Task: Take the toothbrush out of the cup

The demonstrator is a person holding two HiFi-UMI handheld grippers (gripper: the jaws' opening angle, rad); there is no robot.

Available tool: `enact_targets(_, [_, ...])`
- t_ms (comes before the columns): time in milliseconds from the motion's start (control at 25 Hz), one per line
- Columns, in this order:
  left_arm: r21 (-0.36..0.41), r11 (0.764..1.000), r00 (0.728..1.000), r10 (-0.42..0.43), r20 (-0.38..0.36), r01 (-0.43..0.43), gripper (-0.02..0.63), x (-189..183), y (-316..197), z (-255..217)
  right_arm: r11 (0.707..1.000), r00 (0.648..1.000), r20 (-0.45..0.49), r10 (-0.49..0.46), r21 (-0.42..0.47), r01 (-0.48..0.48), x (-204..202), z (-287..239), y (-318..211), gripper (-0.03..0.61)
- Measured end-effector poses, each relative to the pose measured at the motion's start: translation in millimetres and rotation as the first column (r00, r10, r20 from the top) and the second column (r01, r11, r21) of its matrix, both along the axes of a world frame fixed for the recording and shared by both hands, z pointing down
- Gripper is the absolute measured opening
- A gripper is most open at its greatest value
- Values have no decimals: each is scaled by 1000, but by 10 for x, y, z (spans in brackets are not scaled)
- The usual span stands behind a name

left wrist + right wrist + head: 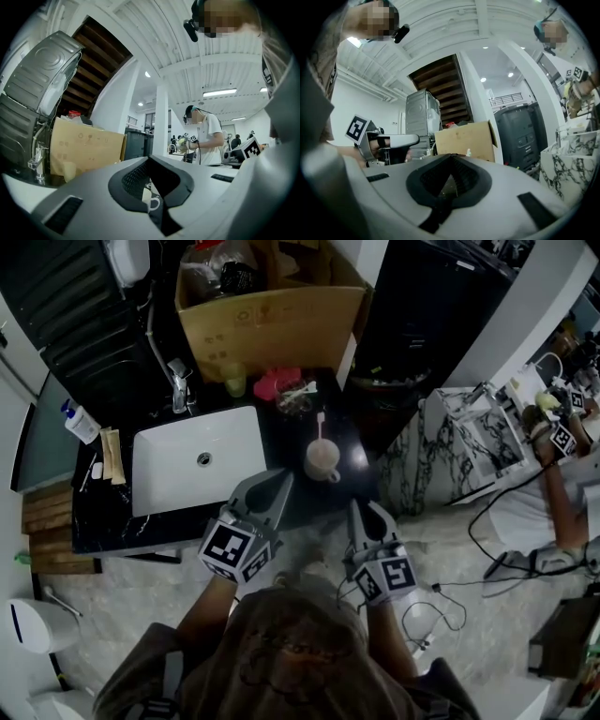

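Observation:
A cream cup [322,460] with a handle stands on the black counter [342,442], right of the sink. A pale toothbrush [321,424] stands upright in it. My left gripper [282,480] hangs just left of the cup, shut and holding nothing. In the left gripper view the cup [151,200] shows through the hollow behind the closed tips [149,158]. Over the counter's front edge, below and right of the cup, my right gripper [359,510] is apart from it. Its jaws [451,157] meet with nothing between them.
A white sink [197,463] with a chrome faucet [178,385] lies left of the cup. Behind are a cardboard box [272,324], a red item [275,383] and a small dish [297,399]. A marble stand [469,442] and another person [562,456] are at the right.

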State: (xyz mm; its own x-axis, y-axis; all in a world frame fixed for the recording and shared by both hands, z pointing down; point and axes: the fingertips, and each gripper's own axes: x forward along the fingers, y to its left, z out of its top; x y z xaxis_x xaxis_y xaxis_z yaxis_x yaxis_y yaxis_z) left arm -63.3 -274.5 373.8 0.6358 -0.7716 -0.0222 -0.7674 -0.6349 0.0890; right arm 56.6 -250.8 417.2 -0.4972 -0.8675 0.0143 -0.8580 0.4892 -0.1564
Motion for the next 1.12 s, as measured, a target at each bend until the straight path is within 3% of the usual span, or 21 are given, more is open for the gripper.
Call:
enact_targets(560, [-65, 998, 1000, -8, 20, 9, 11, 216, -436, 199, 997, 998, 15, -69, -21, 69, 55, 70, -540, 2])
enact_targets(680, [-100, 995, 1000, -14, 6, 14, 235, 265, -529, 255, 996, 996, 17, -83, -18, 83, 72, 84, -597, 2])
enact_targets(760, [-105, 994, 1000, -22, 11, 23, 307, 288, -586, 279, 996, 996, 22, -84, -21, 85, 95, 99, -637, 2])
enact_targets(1120, [-172, 985, 999, 14, 35, -7, 316, 421, -838, 461, 993, 994, 29, -107, -41, 108, 133, 145, -740, 2])
